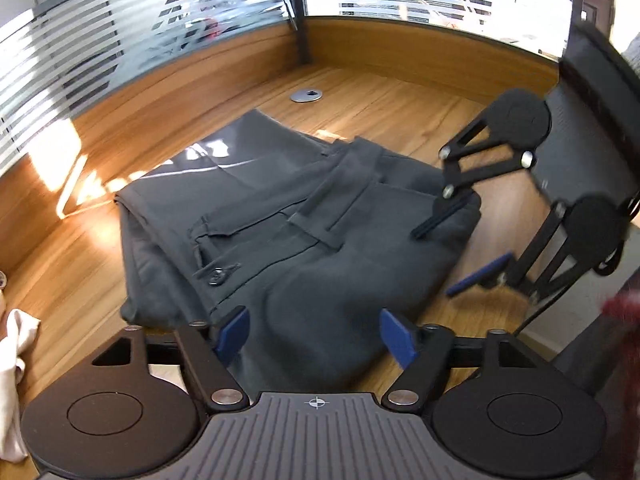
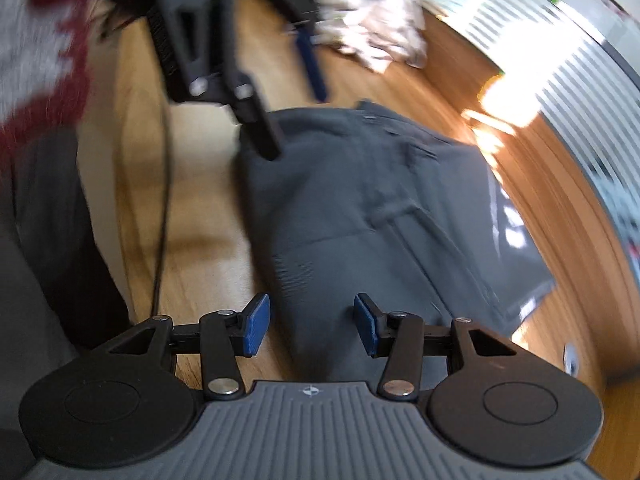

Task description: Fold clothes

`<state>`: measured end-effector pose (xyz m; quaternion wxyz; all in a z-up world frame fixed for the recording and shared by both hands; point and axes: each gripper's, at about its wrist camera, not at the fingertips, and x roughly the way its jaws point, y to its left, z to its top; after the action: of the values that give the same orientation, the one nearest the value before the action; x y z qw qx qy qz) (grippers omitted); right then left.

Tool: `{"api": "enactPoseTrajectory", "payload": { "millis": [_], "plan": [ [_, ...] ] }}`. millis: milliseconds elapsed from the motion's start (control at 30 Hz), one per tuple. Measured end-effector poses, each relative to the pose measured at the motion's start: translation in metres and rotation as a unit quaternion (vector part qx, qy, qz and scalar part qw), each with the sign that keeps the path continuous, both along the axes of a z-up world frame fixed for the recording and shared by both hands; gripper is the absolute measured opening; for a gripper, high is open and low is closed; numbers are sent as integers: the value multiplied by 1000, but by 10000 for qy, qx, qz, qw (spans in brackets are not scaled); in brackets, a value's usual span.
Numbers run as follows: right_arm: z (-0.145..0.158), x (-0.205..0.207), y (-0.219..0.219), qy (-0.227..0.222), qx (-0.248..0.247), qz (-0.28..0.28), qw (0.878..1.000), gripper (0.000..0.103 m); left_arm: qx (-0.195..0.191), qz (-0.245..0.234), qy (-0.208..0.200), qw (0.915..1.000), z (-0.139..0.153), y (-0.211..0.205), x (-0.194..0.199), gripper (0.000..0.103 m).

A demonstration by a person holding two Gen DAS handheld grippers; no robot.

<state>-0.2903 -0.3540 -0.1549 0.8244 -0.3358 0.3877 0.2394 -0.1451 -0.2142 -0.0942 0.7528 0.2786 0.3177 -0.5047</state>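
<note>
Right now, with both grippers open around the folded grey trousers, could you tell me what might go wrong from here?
1. The trousers overhang the desk edge nearest the left gripper; a tug could drag them off.
2. The right gripper view is motion-blurred, so a fast close may pinch only the top layer and undo the fold.
3. The two grippers work close together over one garment and could collide.

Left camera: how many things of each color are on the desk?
Dark grey: 1, the folded trousers.
White: 1, a cloth at the desk's edge.
Silver: 1, the round cable cap.
Total: 3.
</note>
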Motion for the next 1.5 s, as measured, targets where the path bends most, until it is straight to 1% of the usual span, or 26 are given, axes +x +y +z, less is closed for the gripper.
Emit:
{"api": "enactPoseTrajectory", "payload": {
  "millis": [100, 133, 167, 200, 233, 300, 367, 500, 567, 600, 633, 667, 700, 733, 800, 833, 900, 933, 1100, 1167, 1200, 1233, 1267, 1333, 1433, 1500],
  "plan": [
    [-14, -6, 11, -310, -604, 437, 9967, 52, 34, -9, -33, 10000, -4, -1, -1, 81],
    [-19, -10, 14, -503, -835, 619, 9933, 50, 69, -44, -89, 9999, -6, -2, -3, 83],
    [-21, -11, 16, -613, -1002, 688, 9907, 49, 103, -80, -144, 9998, -9, -2, -4, 84],
    [-23, -12, 18, -703, -1155, 735, 9881, 38, 138, -116, -200, 9996, -11, -3, -6, 85],
    [-23, -13, 19, -786, -1214, 731, 9868, 33, 180, -159, -252, 9994, -13, -3, -8, 85],
    [-19, -12, 20, -936, -1269, 671, 9852, 31, 291, -273, -390, 9984, -18, -5, -13, 86],
    [-12, -8, 19, -1042, -1230, 527, 9855, 31, 446, -416, -772, 9951, -26, -8, -23, 86],
    [0, 2, 15, -1089, -1149, 358, 9867, 31, 765, -585, -1609, 9823, -44, -15, -38, 86],
    [6, 7, 14, -1091, -1073, 271, 9878, 31, 913, -548, -1899, 9760, -53, -18, -40, 86],
    [8, 10, 12, -1067, -1018, 217, 9888, 32, 958, -492, -2013, 9736, -55, -19, -39, 84],
    [10, 13, 10, -1039, -961, 162, 9898, 33, 993, -411, -2123, 9713, -58, -20, -37, 76],
    [11, 16, 8, -1019, -921, 102, 9905, 33, 1002, -344, -2179, 9702, -59, -20, -35, 73],
    [11, 18, 7, -1010, -903, 60, 9908, 36, 972, -296, -2169, 9709, -58, -20, -33, 66],
    [10, 19, 6, -1002, -890, 22, 9910, 38, 931, -251, -2153, 9718, -57, -22, -32, 58],
    [8, 19, 4, -985, -880, -12, 9912, 42, 850, -161, -2120, 9734, -54, -24, -30, 51],
    [6, 18, 2, -967, -866, -16, 9915, 49, 809, -100, -2093, 9744, -52, -25, -29, 48],
    [2, 16, -1, -908, -828, 33, 9924, 60, 739, 53, -2018, 9766, -48, -27, -26, 46],
    [-1, 14, -3, -882, -859, 65, 9924, 63, 718, 121, -1988, 9773, -47, -27, -25, 46],
    [-23, 4, -19, -786, -1225, 299, 9889, 68, 594, 383, -1821, 9807, -37, -27, -18, 43],
    [-32, 0, -27, -822, -1434, 370, 9856, 66, 554, 476, -1721, 9824, -33, -27, -13, 43],
    [-33, 2, -31, -808, -1473, 337, 9852, 63, 540, 513, -1656, 9834, -31, -28, -10, 43],
    [-34, 5, -35, -780, -1497, 292, 9852, 57, 529, 538, -1622, 9839, -30, -28, -9, 43],
    [-35, 7, -39, -753, -1520, 247, 9852, 54, 522, 549, -1622, 9838, -30, -29, -10, 43],
    [-37, 16, -44, -727, -1606, 201, 9841, 45, 518, 599, -1629, 9835, -31, -33, -8, 43],
    [-36, 33, -52, -737, -1657, 52, 9834, 39, 514, 701, -1648, 9825, -31, -41, -1, 43],
    [-33, 45, -58, -758, -1629, 13, 9837, 37, 505, 810, -1677, 9812, -29, -46, 7, 43]
  ]
}}
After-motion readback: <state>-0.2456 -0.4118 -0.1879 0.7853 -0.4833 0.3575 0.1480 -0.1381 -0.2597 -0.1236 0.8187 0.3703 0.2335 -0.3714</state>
